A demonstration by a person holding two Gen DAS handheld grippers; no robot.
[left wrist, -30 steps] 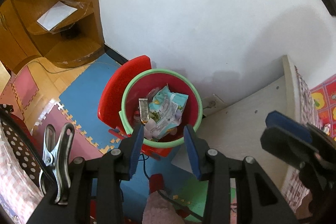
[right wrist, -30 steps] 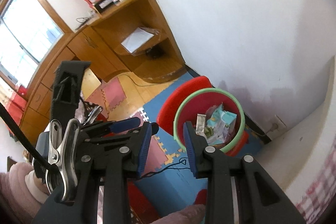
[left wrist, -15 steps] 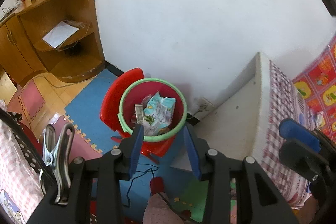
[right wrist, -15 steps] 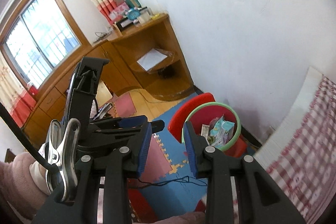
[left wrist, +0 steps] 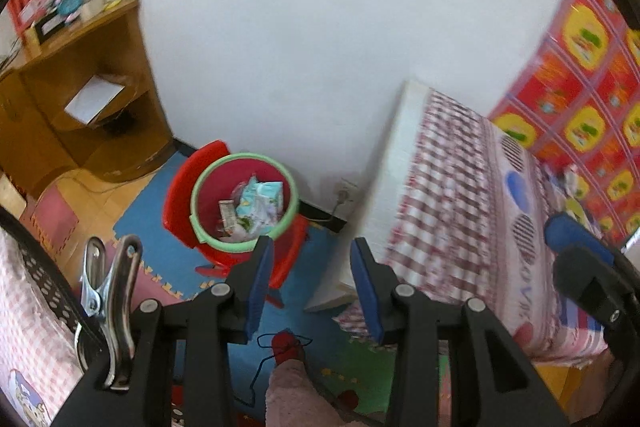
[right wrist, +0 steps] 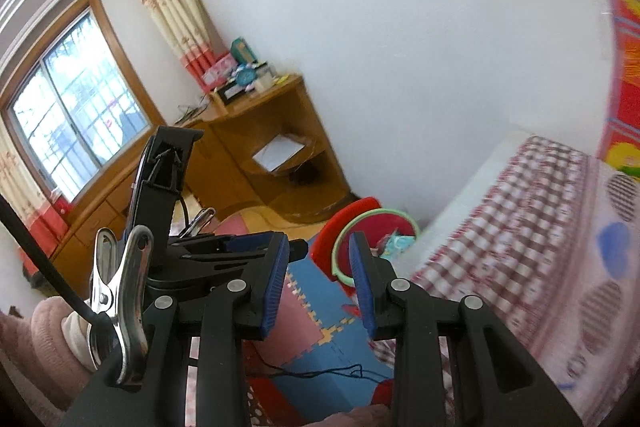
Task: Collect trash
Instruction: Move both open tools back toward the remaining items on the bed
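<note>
Trash [left wrist: 256, 207] sits in the bin [left wrist: 200, 195], a red pail with a green rim standing on a red chair [left wrist: 180, 187] by the wall, between the desk [left wrist: 80, 99] and the bed [left wrist: 460, 207]. Wrappers and a pale-blue pack are piled inside, so some collecting looks done. What is left I can't tell: no loose trash shows clearly on the floor or bed (bed end is blurred).

Bin stands upright, mouth up, long axis vertical. The blue pack leans, tilted toward the wall; a slim tube beside it runs roughly toward the camera.

Left gripper [left wrist: 312, 287] has its jaws partly open, nothing between them, and hangs well above the bin. Right gripper [right wrist: 320, 283] likewise: partly open, empty, with the bin rim [right wrist: 344, 239] seen through the gap, well apart.
</note>
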